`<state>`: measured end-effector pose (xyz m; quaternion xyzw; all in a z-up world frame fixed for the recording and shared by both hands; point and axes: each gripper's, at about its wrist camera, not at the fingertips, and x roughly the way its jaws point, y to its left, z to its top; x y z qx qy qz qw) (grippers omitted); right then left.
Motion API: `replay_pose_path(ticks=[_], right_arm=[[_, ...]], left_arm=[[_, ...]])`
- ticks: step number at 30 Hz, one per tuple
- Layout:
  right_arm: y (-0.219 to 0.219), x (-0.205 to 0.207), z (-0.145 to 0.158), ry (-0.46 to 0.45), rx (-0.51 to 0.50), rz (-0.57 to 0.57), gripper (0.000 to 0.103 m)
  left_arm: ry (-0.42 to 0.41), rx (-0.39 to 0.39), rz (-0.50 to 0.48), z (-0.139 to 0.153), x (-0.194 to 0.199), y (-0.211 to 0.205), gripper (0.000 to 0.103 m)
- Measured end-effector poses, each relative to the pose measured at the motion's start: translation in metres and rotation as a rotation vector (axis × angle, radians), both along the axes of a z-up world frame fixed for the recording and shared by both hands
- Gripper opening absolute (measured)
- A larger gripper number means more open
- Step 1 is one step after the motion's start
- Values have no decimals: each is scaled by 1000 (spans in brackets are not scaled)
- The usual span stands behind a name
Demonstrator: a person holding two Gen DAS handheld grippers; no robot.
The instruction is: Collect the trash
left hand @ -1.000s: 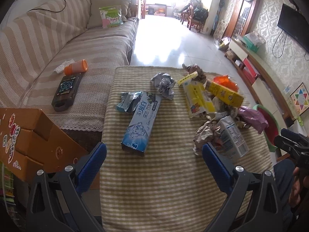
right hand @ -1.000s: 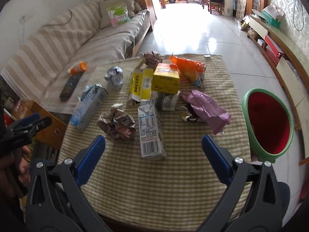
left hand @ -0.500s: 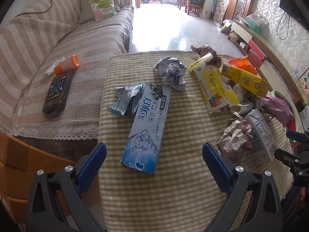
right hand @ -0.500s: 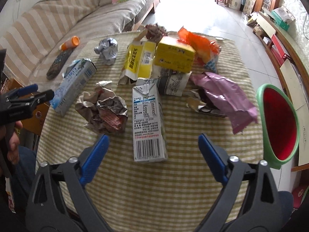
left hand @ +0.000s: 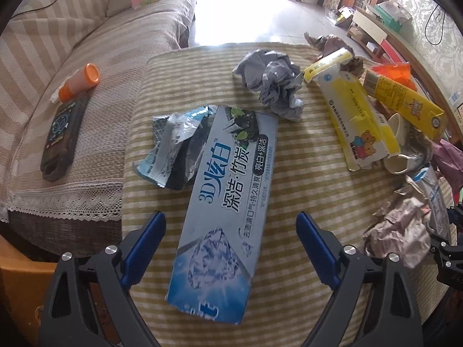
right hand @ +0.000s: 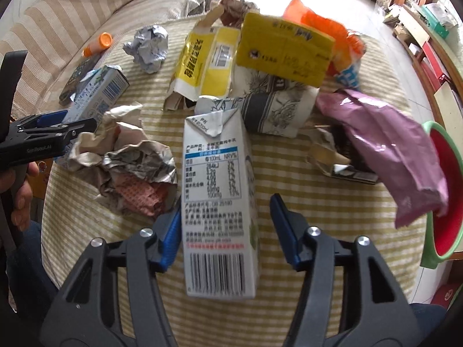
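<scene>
two grippers closing in on a toothpaste box and a milk carton

a counter point(left hand: 289, 173) under a green-and-cream striped cloth is strewn with trash, beside a striped sofa point(left hand: 86, 43). the left gripper point(left hand: 230, 248) stands wide, its blue pads on either side of a long blue toothpaste box point(left hand: 228, 202) lying flat, neither pad touching it; its jaws are closing. the right gripper point(right hand: 225, 231) is narrower and also closing, with a white milk carton point(right hand: 220, 202) lying between the pads: the left pad looks to be at the carton's side, the right pad is apart from it.

to do this step well, each gripper should stay centred across the short width of its box, close evenly so the box does not skid on the cloth, and squeeze only enough to hold thin card. the crumpled paper wad point(right hand: 127, 167) just left of the carton should stay outside the pads. the red bin with a green rim point(right hand: 445, 196), off the counter's right edge, is the likely destination.

readable writing: the toothpaste box shows "3d" and large chinese characters. the carton carries a nutrition table, a barcode and small print, mostly too fine to read. a yellow box point(right hand: 286, 52) and a torn yellow carton point(right hand: 205, 60) bear chinese print. the left gripper's body, seen from the right wrist view, carries small lettering i cannot read.
</scene>
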<state>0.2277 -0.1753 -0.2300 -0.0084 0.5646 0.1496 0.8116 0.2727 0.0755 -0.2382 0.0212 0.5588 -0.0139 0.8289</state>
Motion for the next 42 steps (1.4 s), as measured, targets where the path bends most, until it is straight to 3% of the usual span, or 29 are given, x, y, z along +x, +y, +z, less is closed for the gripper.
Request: replay_pose_path(ticks=[3, 4, 7, 8, 17, 42], right_arm=[[1, 4, -5, 12, 6, 1, 42], [0, 4, -6, 11, 13, 0, 39], [-3, 4, -7, 11, 26, -7, 37], [-4, 4, -8, 12, 27, -6, 37], [-22, -6, 15, -29, 63, -16, 37], [-52, -73, 134, -283, 123, -62, 37]], left_arm=[[10, -7, 3, -6, 4, -1, 81], [12, -10, 4, -8, 5, -1, 68], [14, -10, 20, -10, 6, -1, 50], [12, -14, 21, -11, 6, 1, 49], [-30, -42, 24, 7, -13, 0, 48], [-286, -75, 24, 134, -115, -26, 48]])
